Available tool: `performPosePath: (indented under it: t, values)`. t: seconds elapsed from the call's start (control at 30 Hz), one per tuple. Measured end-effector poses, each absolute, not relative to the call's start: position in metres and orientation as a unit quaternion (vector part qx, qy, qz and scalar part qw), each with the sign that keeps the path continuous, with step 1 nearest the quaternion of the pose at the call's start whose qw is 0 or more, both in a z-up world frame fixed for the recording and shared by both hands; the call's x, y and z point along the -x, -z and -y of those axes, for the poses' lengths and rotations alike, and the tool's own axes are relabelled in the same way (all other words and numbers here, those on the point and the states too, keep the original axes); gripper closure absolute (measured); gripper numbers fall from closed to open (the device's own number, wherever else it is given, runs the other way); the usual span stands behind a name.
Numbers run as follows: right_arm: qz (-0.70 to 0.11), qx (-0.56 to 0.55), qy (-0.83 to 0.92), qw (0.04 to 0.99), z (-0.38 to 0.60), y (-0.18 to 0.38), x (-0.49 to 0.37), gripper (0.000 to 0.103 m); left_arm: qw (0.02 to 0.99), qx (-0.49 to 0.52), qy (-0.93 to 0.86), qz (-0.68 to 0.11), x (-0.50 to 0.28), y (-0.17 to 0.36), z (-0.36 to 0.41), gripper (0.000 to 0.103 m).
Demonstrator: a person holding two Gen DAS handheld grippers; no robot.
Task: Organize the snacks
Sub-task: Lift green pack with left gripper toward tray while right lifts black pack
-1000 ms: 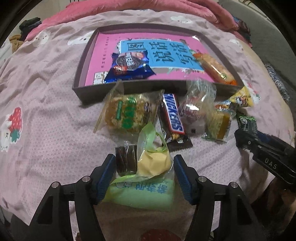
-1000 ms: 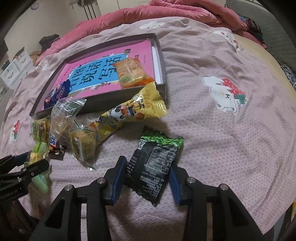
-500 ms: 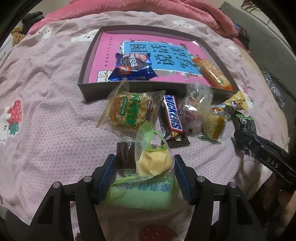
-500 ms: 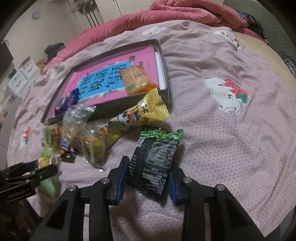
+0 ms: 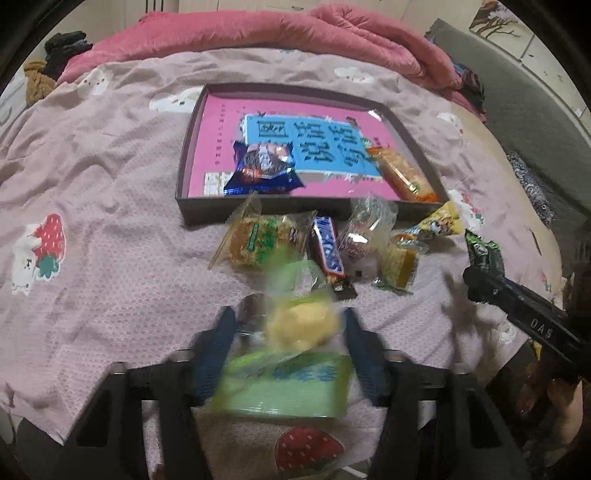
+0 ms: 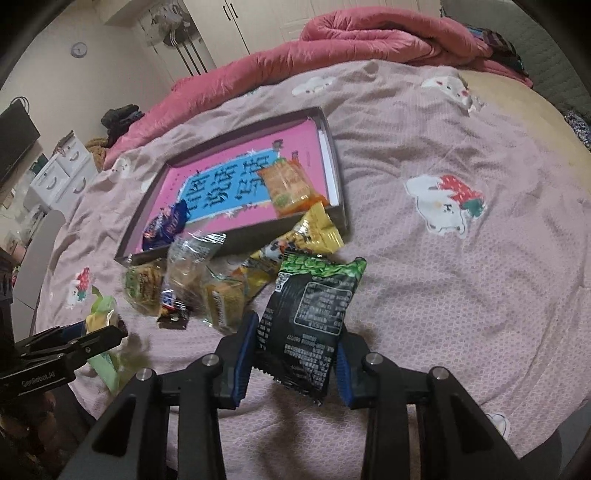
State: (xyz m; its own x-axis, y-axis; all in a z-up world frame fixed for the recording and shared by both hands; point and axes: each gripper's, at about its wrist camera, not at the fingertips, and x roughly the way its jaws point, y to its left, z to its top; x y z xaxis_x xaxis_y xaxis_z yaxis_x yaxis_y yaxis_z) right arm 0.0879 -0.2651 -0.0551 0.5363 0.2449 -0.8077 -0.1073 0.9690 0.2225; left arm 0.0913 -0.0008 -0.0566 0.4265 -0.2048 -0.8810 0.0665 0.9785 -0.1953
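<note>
My left gripper (image 5: 287,317) has a green snack packet (image 5: 284,380) with a yellow cake between its blue pads. Its jaws are closing on the packet, which hangs blurred above the bedspread. Raised off the bed, my right gripper (image 6: 297,332) is shut on a black-and-green packet (image 6: 310,317). A dark shallow box (image 5: 192,147) lined with a pink book holds a blue packet (image 5: 262,166) and an orange packet (image 5: 402,177). In front of the box lie a green rice-cake pack (image 5: 258,240), a Snickers bar (image 5: 328,251), a clear bag (image 5: 365,229) and a yellow packet (image 5: 439,221).
Everything sits on a pink bedspread (image 5: 110,258) with strawberry prints. A rolled red quilt (image 5: 295,33) lies at the far end. White drawers (image 6: 62,173) stand beyond the bed's left side. The right half of the bed (image 6: 480,295) is bare fabric.
Both grippers have risen, each with its packet between the fingers. The left jaws have narrowed onto the green packet, and the right packet has come off the bedspread.
</note>
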Motion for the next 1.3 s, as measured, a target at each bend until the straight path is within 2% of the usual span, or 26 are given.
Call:
performPosePath:
  t: [0.47, 0.6, 0.8, 0.87, 0.93, 1.0, 1.3]
  values:
    - [-0.474, -0.060, -0.122, 0.870, 0.253, 0.060, -0.090, 0.065, 0.820, 0.088, 0.108, -0.556, -0.094, 0.074, -0.001, 0.060]
    - [-0.477, -0.060, -0.125, 0.868, 0.252, 0.061, -0.091, 0.065, 0.804, 0.075, 0.115, -0.578, -0.093, 0.087, 0.007, 0.044]
    - [-0.479, -0.063, -0.127, 0.866, 0.252, 0.062, -0.092, 0.065, 0.792, 0.073, 0.106, -0.597, -0.091, 0.101, 0.009, 0.043]
    - [-0.480, -0.067, -0.127, 0.866, 0.253, 0.063, -0.092, 0.065, 0.795, 0.069, 0.106, -0.594, -0.088, 0.099, 0.010, 0.044]
    - [-0.480, -0.070, -0.126, 0.865, 0.254, 0.064, -0.092, 0.065, 0.799, 0.069, 0.112, -0.587, -0.087, 0.096, 0.011, 0.059]
    - [-0.482, -0.074, -0.127, 0.864, 0.255, 0.066, -0.093, 0.065, 0.801, 0.074, 0.119, -0.582, -0.086, 0.094, 0.010, 0.067]
    - [-0.482, -0.079, -0.131, 0.863, 0.255, 0.067, -0.094, 0.065, 0.797, 0.097, 0.133, -0.581, -0.088, 0.090, 0.006, 0.068]
